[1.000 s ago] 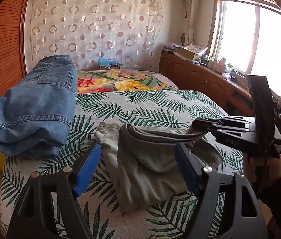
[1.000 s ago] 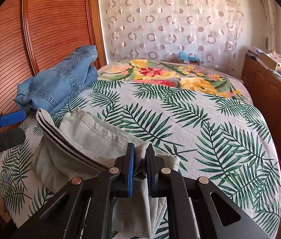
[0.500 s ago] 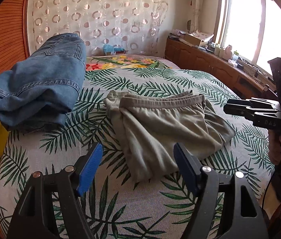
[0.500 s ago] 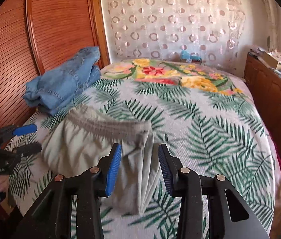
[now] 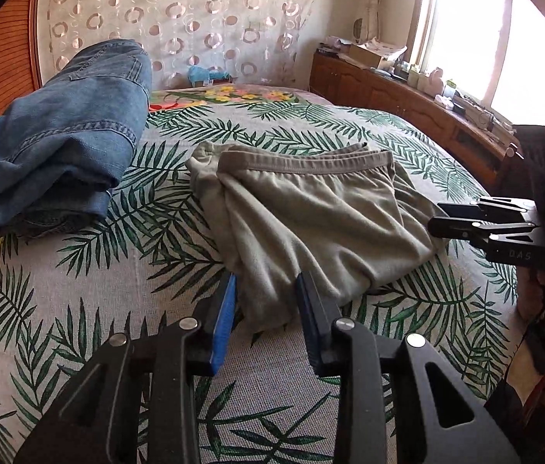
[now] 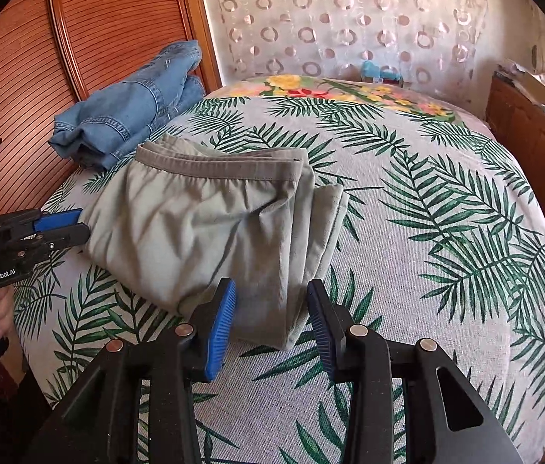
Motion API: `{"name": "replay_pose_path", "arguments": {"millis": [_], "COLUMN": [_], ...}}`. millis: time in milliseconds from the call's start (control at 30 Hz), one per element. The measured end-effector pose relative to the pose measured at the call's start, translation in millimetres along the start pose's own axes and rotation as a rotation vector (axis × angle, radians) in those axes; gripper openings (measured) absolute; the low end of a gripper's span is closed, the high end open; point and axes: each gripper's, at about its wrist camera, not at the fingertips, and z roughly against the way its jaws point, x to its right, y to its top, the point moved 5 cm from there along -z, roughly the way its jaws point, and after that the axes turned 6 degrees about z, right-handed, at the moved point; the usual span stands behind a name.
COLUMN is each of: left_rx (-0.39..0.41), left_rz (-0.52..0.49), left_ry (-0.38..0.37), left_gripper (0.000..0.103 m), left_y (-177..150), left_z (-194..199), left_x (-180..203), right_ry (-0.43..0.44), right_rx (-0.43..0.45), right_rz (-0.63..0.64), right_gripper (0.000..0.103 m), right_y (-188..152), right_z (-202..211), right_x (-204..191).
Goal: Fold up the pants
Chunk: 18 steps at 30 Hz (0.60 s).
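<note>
The pants point(image 6: 210, 224) now lie folded on the bed point(image 6: 446, 270), released. My left fingers point(image 5: 266, 290) are closing around their corner; my right fingers point(image 6: 270, 297) stand open, empty.

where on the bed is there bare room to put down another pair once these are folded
The widest free patch is the palm-print bedspread right of the grey pants, running to the wooden cabinets. More bare cover lies beyond the waistband toward the floral pillow area. The left side is crowded: blue jeans against the wardrobe, close beside the grey pants.
</note>
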Motion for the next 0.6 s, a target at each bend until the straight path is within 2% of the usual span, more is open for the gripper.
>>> {"name": "replay_pose_path", "arguments": {"millis": [67,167,233,400,467,600], "left_rx": [-0.004,-0.007,-0.007,-0.004,-0.003,0.0], "left_rz": [0.002,0.001,-0.001,0.0,-0.002,-0.017], "left_ry": [0.006,0.017,0.018,0.021,0.024,0.013], "left_gripper": [0.033,0.033,0.033,0.033,0.033,0.021], "left_y": [0.3,0.0,-0.5,-0.7,-0.5,-0.7], "left_z": [-1.6,-3.0,-2.9,-2.1,-1.9,-1.9], "left_x": [-1.5,-3.0,-3.3,-4.0,-3.4,0.1], "right_ry": [0.0,-0.002,0.007,-0.066,-0.039,-0.034], "right_rx": [0.0,-0.004,-0.005,0.033,0.031,0.016], "right_rz": [-0.001,0.009,0.02,0.008,-0.022,-0.024], "right_gripper": [0.038,0.029,0.008,0.004,0.004,0.004], "right_y": [0.1,0.7,-0.4,-1.6,-3.4,-7.6], "right_z": [-0.2,-0.5,-1.5,10.3,8.1,2.1], "right_x": [0.2,-0.8,-4.0,7.2,10.2,8.6]}}
